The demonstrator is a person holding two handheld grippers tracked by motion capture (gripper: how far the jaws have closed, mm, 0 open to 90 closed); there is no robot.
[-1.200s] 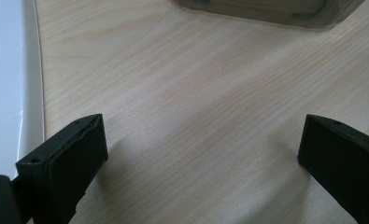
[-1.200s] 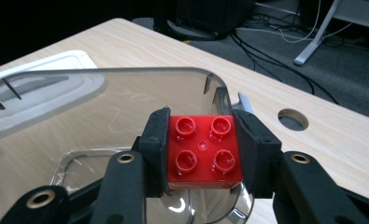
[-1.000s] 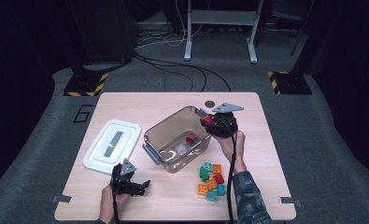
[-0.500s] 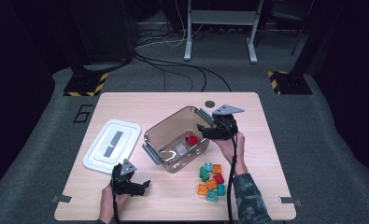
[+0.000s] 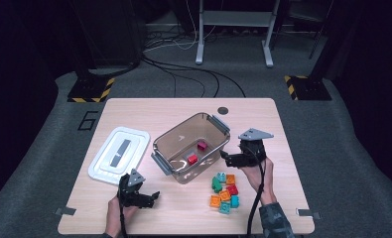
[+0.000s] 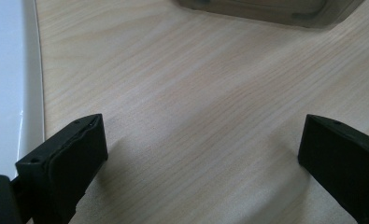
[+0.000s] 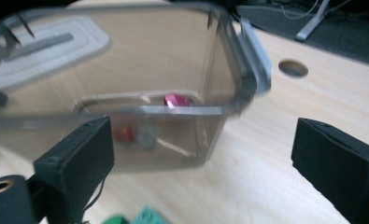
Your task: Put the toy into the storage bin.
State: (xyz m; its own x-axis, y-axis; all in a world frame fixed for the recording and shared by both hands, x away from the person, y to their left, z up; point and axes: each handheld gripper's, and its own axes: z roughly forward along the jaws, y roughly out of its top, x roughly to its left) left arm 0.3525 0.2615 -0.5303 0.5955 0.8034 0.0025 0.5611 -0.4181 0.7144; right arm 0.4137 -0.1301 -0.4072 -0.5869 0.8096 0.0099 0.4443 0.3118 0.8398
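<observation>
While two toy bricks already lie inside the clear plastic bin, one dark red toward its 1 o'clock corner and one brighter red nearer its middle, the loading is judged early.

- Remaining: a cluster of loose bricks, green, teal, orange and red, on the wooden table at 5 o'clock from the bin; roughly eight, exact count uncertain.
- Right gripper: jaws spread wide, holding nothing, just outside the bin's 3 o'clock rim.
- Left gripper: jaws apart, nothing held, low over bare table at 7 o'clock from the bin.
- White lid: flat at the bin's 9 o'clock, not yet fitted.
</observation>
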